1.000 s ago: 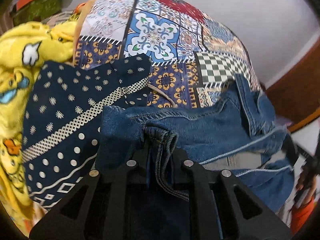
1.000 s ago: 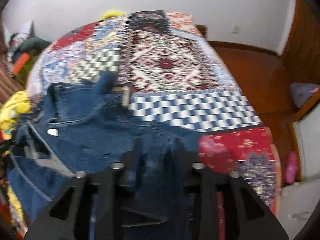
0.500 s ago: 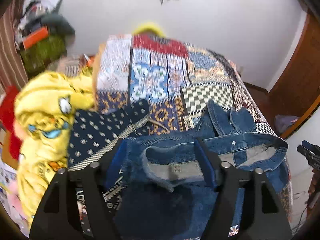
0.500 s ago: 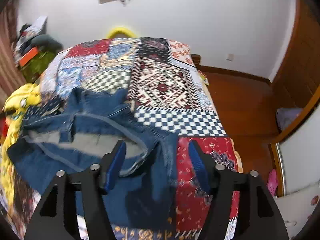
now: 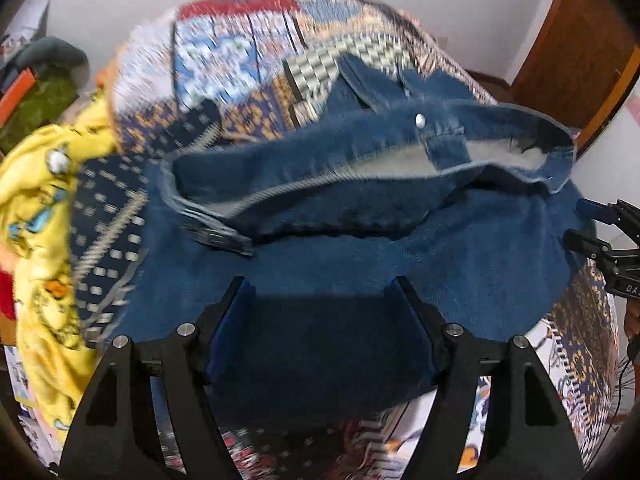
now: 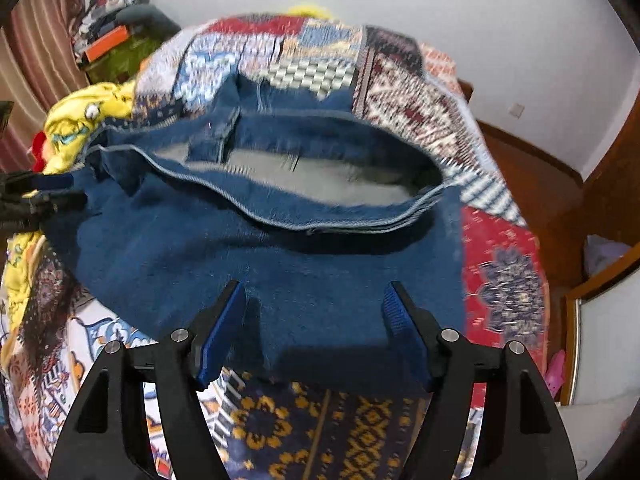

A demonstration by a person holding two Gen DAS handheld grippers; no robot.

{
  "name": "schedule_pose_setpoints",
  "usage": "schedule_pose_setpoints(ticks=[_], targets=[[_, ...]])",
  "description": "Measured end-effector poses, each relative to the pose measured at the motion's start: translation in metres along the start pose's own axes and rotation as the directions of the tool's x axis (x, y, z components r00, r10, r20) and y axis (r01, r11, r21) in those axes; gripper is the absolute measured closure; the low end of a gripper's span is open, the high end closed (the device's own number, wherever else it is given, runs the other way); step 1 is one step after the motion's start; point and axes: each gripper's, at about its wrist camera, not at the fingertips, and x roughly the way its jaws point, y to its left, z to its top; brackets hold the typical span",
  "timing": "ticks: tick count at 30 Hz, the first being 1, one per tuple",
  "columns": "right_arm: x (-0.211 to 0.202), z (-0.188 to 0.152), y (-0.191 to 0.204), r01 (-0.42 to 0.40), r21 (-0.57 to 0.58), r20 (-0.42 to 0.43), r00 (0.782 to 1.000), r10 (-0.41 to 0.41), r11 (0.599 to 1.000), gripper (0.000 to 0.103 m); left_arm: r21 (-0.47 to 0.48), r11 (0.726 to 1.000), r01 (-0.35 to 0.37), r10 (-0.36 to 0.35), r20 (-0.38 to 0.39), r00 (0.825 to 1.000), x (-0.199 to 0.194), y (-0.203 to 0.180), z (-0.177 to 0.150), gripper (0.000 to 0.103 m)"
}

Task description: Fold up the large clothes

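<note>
A blue denim garment (image 5: 360, 248) lies on the patchwork bedspread (image 5: 224, 64), its waistband open and pale lining showing. My left gripper (image 5: 322, 320) is open and empty, hovering over the garment's near part. My right gripper (image 6: 314, 320) is open and empty above the denim (image 6: 280, 248) near its front edge. The right gripper also shows at the right edge of the left wrist view (image 5: 600, 236), and the left gripper at the left edge of the right wrist view (image 6: 36, 200).
A navy patterned cloth (image 5: 108, 216) and a yellow printed cloth (image 5: 36, 184) lie left of the denim. The bed's right edge drops to a wooden floor (image 6: 532, 168). Clutter stands at the far left by a curtain (image 6: 108, 44).
Both grippers let go of the denim and opened. They then moved lower and closer over the garment, which now lies spread on the bed.
</note>
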Motion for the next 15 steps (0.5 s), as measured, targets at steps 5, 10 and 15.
schedule_pose_setpoints(ticks=[5,10,15], targets=[[0.033,0.024,-0.001,-0.02,0.031,-0.028,0.999,0.021,0.999,0.035,-0.065,0.998,0.021,-0.021,0.005,1.0,0.028,0.01,0.025,0.032],[0.052,0.063,-0.017,-0.04,0.129,-0.014,0.999,0.043,0.991,0.035,-0.183,0.982,-0.04,0.046,0.032,0.998,0.043,0.032,0.065,0.032],[0.06,0.087,-0.038,0.063,0.252,0.017,0.997,-0.07,0.966,0.035,-0.204,0.969,-0.138,0.156,0.074,0.985,0.037,0.049,0.088,0.034]])
